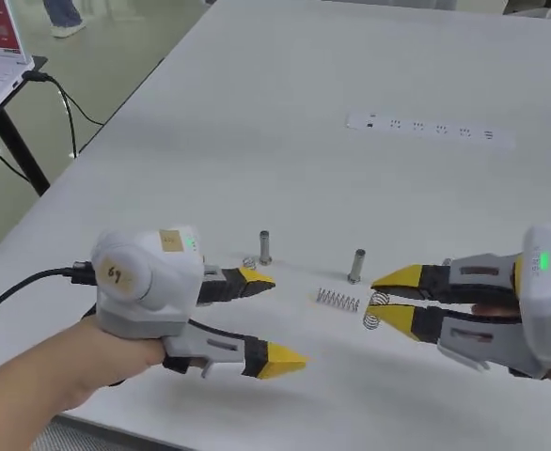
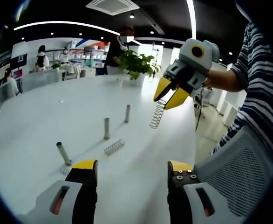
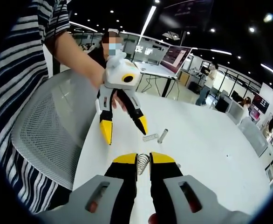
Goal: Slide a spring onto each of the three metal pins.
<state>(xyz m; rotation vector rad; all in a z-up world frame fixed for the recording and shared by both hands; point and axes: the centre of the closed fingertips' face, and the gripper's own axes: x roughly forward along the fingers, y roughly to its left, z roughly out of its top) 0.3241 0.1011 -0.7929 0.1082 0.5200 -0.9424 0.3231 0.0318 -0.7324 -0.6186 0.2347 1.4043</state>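
While the right gripper (image 1: 388, 299) is pinching the held spring (image 1: 376, 311) between its narrowed yellow tips, the spring is hanging tilted just above the white table (image 1: 257, 113), on none of the pins. The left pin (image 1: 265, 247) and the middle pin (image 1: 357, 266) are standing upright and bare, and in the left gripper view the far pin (image 2: 127, 113) is standing bare beyond them, below the right gripper. A loose spring (image 1: 338, 300) is lying flat on the table near the middle pin, between the two grippers, and a small spring (image 1: 249, 263) is lying just beside the foot of the left pin. The left gripper (image 1: 277, 319) is hovering low over the near edge with its jaws spread wide around nothing, its tips pointing toward the right gripper. A hand (image 1: 97, 362) is gripping its white body from behind. A power strip (image 1: 431, 129) is lying farther back, well apart from the pins.
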